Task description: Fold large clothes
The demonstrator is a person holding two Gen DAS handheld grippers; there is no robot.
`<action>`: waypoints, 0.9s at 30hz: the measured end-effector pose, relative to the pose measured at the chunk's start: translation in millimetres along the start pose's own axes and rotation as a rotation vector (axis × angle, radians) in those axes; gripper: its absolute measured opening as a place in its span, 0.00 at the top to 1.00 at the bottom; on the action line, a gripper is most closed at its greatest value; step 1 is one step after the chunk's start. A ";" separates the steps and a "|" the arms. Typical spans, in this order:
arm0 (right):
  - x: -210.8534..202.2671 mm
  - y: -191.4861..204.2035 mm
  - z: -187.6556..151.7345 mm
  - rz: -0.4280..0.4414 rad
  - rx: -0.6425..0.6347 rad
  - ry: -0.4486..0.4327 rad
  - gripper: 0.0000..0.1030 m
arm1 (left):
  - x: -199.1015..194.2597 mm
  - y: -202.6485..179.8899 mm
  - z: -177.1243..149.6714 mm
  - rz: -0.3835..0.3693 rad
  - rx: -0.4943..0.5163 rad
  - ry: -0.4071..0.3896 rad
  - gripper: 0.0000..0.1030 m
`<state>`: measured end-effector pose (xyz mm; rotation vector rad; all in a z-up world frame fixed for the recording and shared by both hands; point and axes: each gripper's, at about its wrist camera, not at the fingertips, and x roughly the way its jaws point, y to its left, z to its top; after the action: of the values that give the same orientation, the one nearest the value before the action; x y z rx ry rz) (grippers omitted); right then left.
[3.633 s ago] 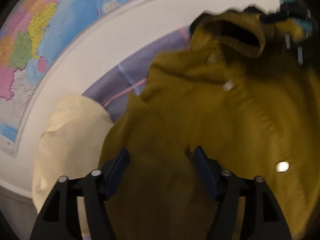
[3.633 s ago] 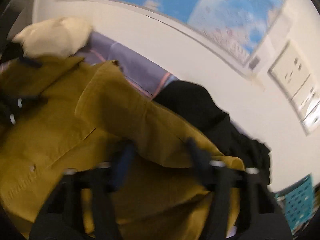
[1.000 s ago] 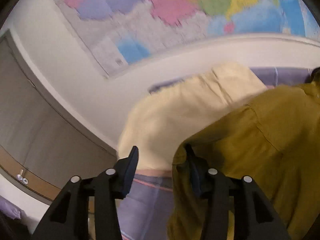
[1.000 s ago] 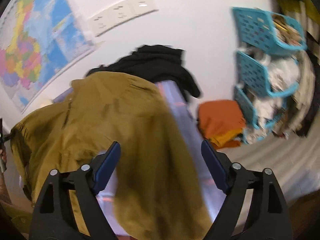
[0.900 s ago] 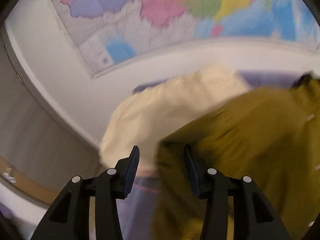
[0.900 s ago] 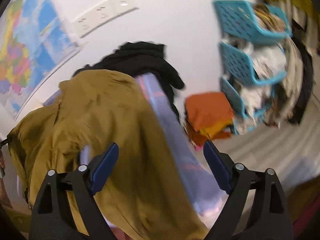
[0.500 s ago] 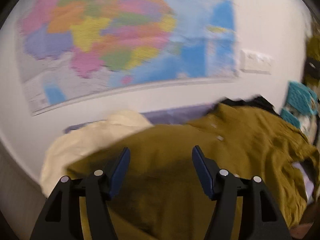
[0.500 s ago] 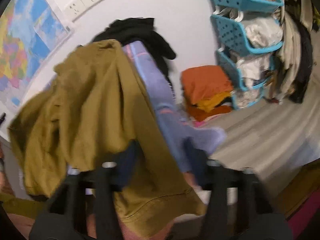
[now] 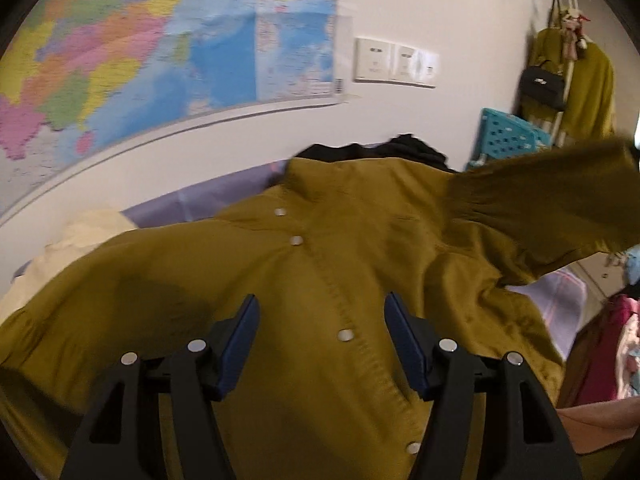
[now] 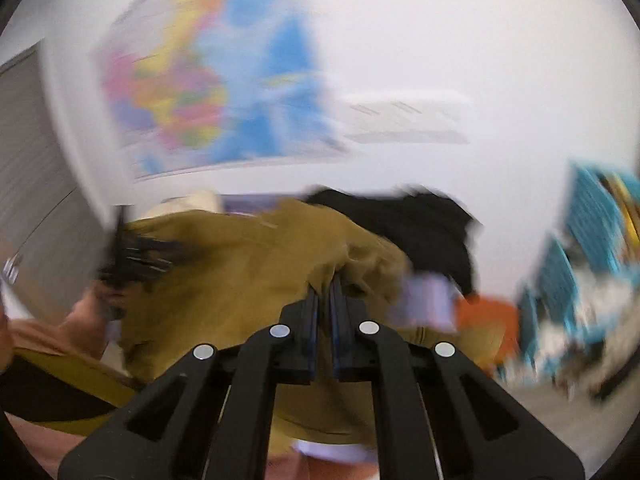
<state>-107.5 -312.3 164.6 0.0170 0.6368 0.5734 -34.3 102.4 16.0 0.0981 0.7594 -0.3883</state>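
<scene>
Left tongs (image 9: 320, 340) gaping, nothing between the blue pads; they hover just above the olive jacket (image 9: 320, 280), over its snap-button placket. The opening widened within the last second and has since held.

Right tongs (image 10: 324, 300) clenched on a bunched fold of the olive jacket (image 10: 240, 272); the jaws have just been closing, and cloth now sits pinched at the tips. This view is heavily motion-blurred.

Jacket lies front-up, spread across a lavender sheet (image 9: 208, 200) ahead of the left tongs, collar at the far end. One sleeve (image 9: 540, 204) is lifted off the surface, stretched up and away to the right of the left tongs. Whether the surface under the sheet is a bed or a counter, cannot tell.

Cream garment (image 9: 68, 240) is far left of the left tongs, partly under the jacket's edge. Black garment (image 9: 372, 150) sits beyond the collar, against the wall. Wall map (image 9: 160, 52) is above, wall sockets (image 9: 394, 62) to its right. Teal basket (image 9: 508, 136) is far right. Orange cloth pile (image 10: 488, 320) is right of the right tongs, blurred. A person's arm (image 10: 84, 320) is at lower left of the right tongs, beside the other gripper's dark, blurred shape.
</scene>
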 end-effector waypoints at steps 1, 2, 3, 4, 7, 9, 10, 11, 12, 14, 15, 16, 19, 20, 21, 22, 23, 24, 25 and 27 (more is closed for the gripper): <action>8.1 12.1 11.6 0.032 -0.028 0.003 0.95 | 1.1 -1.4 0.2 -0.017 0.000 -0.001 0.40; 20.0 25.6 24.9 0.068 -0.057 0.009 0.95 | 1.9 -3.1 0.1 -0.031 0.000 -0.005 0.40; 37.9 42.2 38.5 0.114 -0.088 0.019 0.95 | 2.2 -3.1 0.3 -0.040 0.000 -0.009 0.40; 54.8 55.0 47.1 0.151 -0.107 0.033 0.94 | 0.5 -2.8 -0.6 -0.050 -0.002 -0.017 0.40; 123.2 92.3 65.2 0.260 -0.160 0.111 0.94 | -6.2 6.6 -5.2 -0.085 -0.028 -0.038 0.38; 173.6 105.8 70.6 0.327 -0.142 0.169 0.94 | -10.9 18.5 -10.1 -0.109 -0.058 -0.051 0.38; 194.6 109.4 71.0 0.351 -0.130 0.198 0.94 | -12.2 25.4 -12.5 -0.117 -0.074 -0.052 0.38; 212.2 112.4 70.3 0.358 -0.118 0.220 0.94 | -13.6 33.3 -17.1 -0.126 -0.091 -0.053 0.38; 243.9 111.4 66.6 0.376 -0.064 0.255 0.93 | -15.3 38.8 -19.8 -0.130 -0.101 -0.051 0.38; 282.1 110.0 56.7 0.384 -0.013 0.327 0.90 | -15.1 47.8 -26.6 -0.125 -0.120 -0.039 0.38; 305.6 108.4 49.5 0.360 0.022 0.364 0.87 | -13.1 50.6 -30.3 -0.110 -0.121 -0.026 0.38; 318.9 107.5 44.4 0.350 0.037 0.392 0.84 | -10.9 51.9 -33.0 -0.088 -0.117 -0.014 0.38; 336.1 95.6 33.6 0.308 0.075 0.419 0.46 | -1.2 51.7 -39.2 -0.075 -0.107 0.028 0.38; 329.7 89.5 33.0 0.309 0.075 0.397 0.46 | 2.4 51.2 -40.0 -0.078 -0.102 0.037 0.38; 323.4 84.5 33.8 0.311 0.079 0.378 0.46 | 6.2 48.0 -41.1 -0.086 -0.090 0.048 0.37; 312.2 77.1 33.8 0.309 0.091 0.345 0.46 | 8.9 45.0 -41.5 -0.096 -0.079 0.055 0.35; 304.4 72.8 33.7 0.307 0.098 0.326 0.44 | 12.7 43.0 -41.2 -0.103 -0.073 0.059 0.31; 293.0 65.7 29.7 0.304 0.100 0.309 0.44 | 17.2 37.9 -40.6 -0.115 -0.057 0.064 0.31; 285.3 60.3 23.5 0.301 0.101 0.304 0.44 | 21.3 33.1 -39.8 -0.123 -0.041 0.067 0.31; 282.5 52.7 3.6 0.300 0.116 0.342 0.45 | 28.8 27.2 -37.8 -0.137 -0.026 0.074 0.31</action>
<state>53.1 -122.9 20.0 0.1266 1.0100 0.8376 -29.7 127.2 -32.6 0.0362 0.8465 -0.5065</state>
